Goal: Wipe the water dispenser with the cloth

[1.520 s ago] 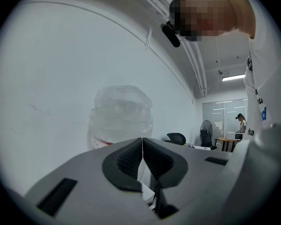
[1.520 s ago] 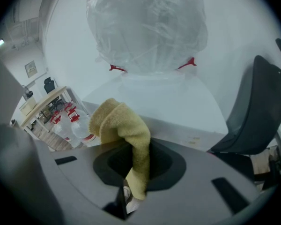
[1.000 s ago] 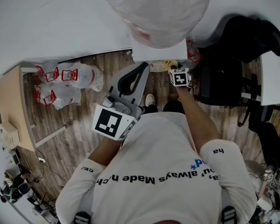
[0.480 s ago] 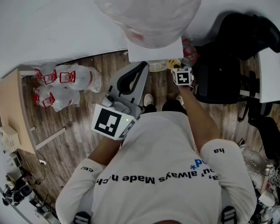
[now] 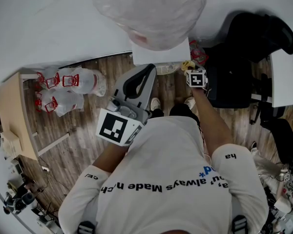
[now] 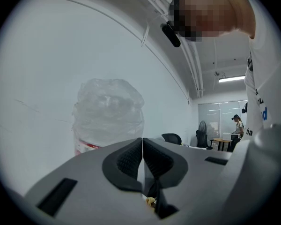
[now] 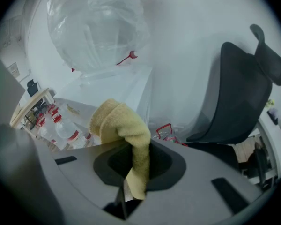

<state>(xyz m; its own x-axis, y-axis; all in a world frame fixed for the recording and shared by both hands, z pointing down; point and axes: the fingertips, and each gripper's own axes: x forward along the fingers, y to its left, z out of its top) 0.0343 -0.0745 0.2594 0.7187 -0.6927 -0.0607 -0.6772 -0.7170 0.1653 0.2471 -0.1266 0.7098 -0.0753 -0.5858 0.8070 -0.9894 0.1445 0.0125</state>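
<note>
You hold the right gripper (image 7: 138,161) clamped tight on the yellow cloth (image 7: 124,125), at the right side of the white water dispenser (image 7: 114,90). The cloth's long axis runs up out of the jaws. Its folded free end curls over to the left, toward the dispenser; whether it touches cannot be told. Your left gripper (image 6: 142,158) has its jaws pressed together with nothing between them, aimed at the clear bottle (image 6: 108,116) on top of the dispenser. A black office chair (image 7: 243,97) stands to the right.

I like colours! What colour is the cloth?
Yellow. The cloth, pinched in the right gripper, shows best in the right gripper view.
</note>
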